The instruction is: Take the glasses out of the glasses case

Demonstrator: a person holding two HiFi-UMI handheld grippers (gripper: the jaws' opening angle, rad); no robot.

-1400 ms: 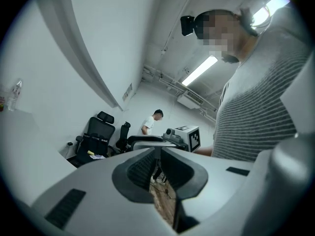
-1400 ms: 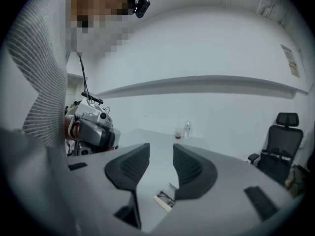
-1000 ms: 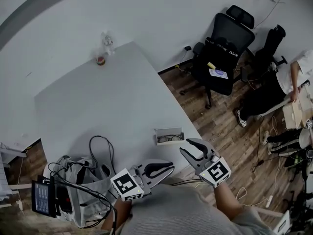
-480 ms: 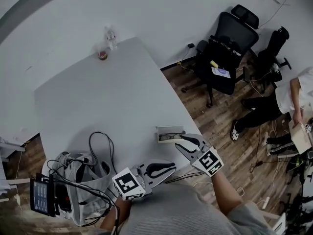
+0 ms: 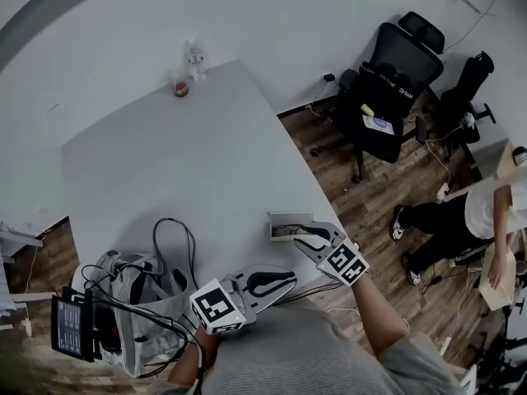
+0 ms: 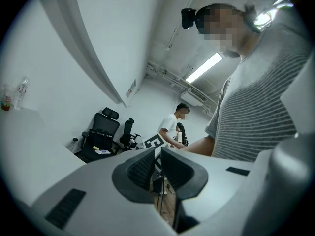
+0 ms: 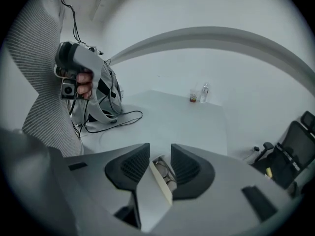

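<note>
The open glasses case (image 5: 286,225) lies near the right edge of the white table (image 5: 181,163), with dark glasses (image 5: 285,232) inside. My right gripper (image 5: 303,237) sits at the case's near side with its jaws a little apart. In the right gripper view the case's pale wall (image 7: 161,183) and the glasses (image 7: 167,173) show in the gap of my right gripper (image 7: 160,154). My left gripper (image 5: 290,280) hovers at the table's front edge, away from the case. In the left gripper view my left gripper (image 6: 156,156) has its pads almost touching and nothing between them.
A grey backpack (image 5: 136,303) with black cables (image 5: 169,249) lies at the table's front left, beside a tablet (image 5: 68,329). A bottle (image 5: 195,56) and a red can (image 5: 180,89) stand at the far corner. Office chairs (image 5: 387,89) and a person (image 5: 486,212) are on the floor at right.
My right gripper has moved forward and left, up to the case, and its jaws have narrowed. The left gripper has stayed put. The person in the background has walked.
</note>
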